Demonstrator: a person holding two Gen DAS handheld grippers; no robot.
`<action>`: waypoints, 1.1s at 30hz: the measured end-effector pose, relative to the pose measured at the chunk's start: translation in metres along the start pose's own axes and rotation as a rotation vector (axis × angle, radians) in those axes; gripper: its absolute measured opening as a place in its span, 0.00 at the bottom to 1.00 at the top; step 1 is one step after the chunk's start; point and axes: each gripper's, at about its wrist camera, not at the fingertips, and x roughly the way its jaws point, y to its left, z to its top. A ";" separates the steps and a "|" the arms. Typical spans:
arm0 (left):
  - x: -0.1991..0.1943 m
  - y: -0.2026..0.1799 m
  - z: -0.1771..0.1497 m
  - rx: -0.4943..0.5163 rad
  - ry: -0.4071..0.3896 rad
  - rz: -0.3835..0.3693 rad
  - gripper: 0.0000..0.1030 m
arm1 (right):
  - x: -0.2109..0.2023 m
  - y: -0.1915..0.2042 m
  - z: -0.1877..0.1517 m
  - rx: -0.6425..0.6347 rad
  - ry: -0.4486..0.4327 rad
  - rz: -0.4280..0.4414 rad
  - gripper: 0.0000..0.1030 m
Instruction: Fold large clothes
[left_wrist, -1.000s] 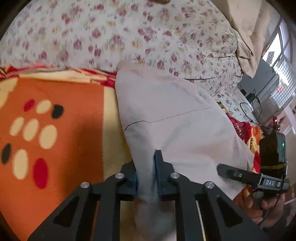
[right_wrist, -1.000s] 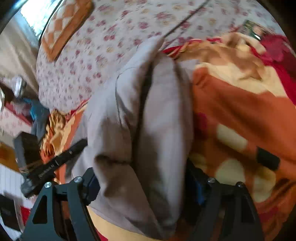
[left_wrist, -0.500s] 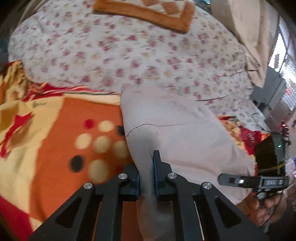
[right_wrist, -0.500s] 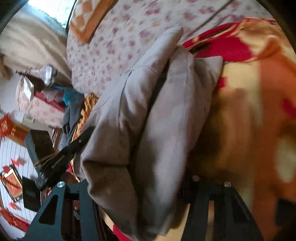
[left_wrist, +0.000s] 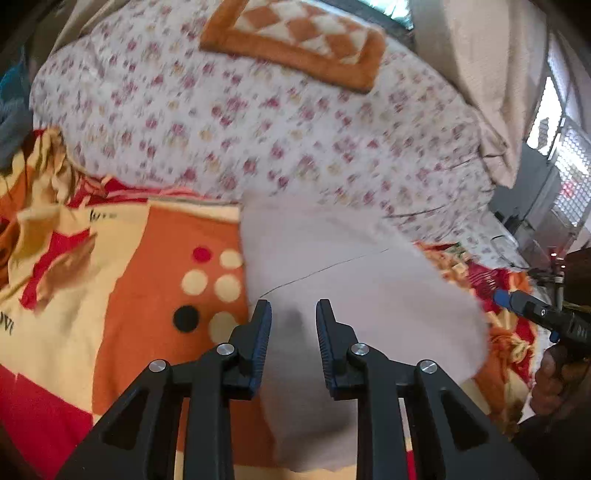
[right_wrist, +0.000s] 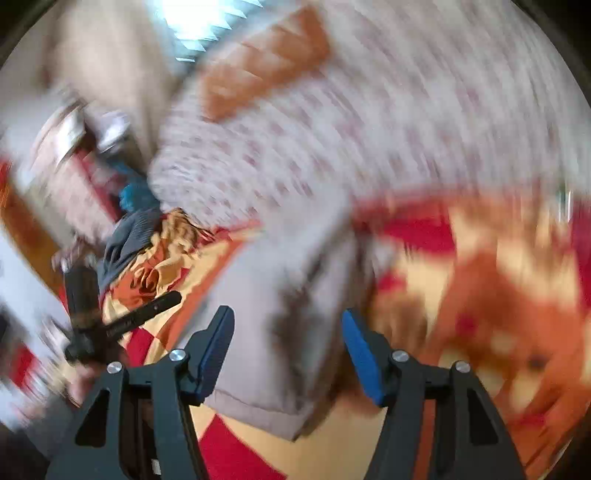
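A folded pale grey garment (left_wrist: 343, 280) lies on the orange, red and cream blanket (left_wrist: 110, 280). My left gripper (left_wrist: 293, 314) is open, its jaws apart above the garment's near edge, holding nothing. My right gripper (right_wrist: 286, 328) is open wide, with the garment (right_wrist: 295, 295) lying between and beyond its jaws, not gripped. The right gripper also shows at the right edge of the left wrist view (left_wrist: 539, 317), and the left gripper at the left of the right wrist view (right_wrist: 122, 321). The right wrist view is blurred by motion.
A floral quilt (left_wrist: 258, 110) is piled behind the garment, with an orange checked cloth (left_wrist: 295, 40) on top. A beige curtain (left_wrist: 480, 74) and window are at the back right. Dark and blue clothes (right_wrist: 129, 229) lie at the blanket's left edge.
Both grippers opened and let go of the grey garment, which now lies flat on the blanket. Both grippers pulled back and up; the right view swings fast.
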 end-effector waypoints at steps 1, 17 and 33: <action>0.000 -0.007 -0.001 0.013 0.003 -0.011 0.23 | -0.003 0.015 0.000 -0.073 -0.051 -0.006 0.63; 0.051 -0.016 -0.057 0.032 0.163 0.043 0.26 | 0.094 -0.004 -0.047 -0.029 0.339 -0.162 0.00; 0.051 -0.039 -0.062 0.048 0.079 0.085 0.72 | 0.036 0.036 -0.104 -0.074 0.305 -0.237 0.20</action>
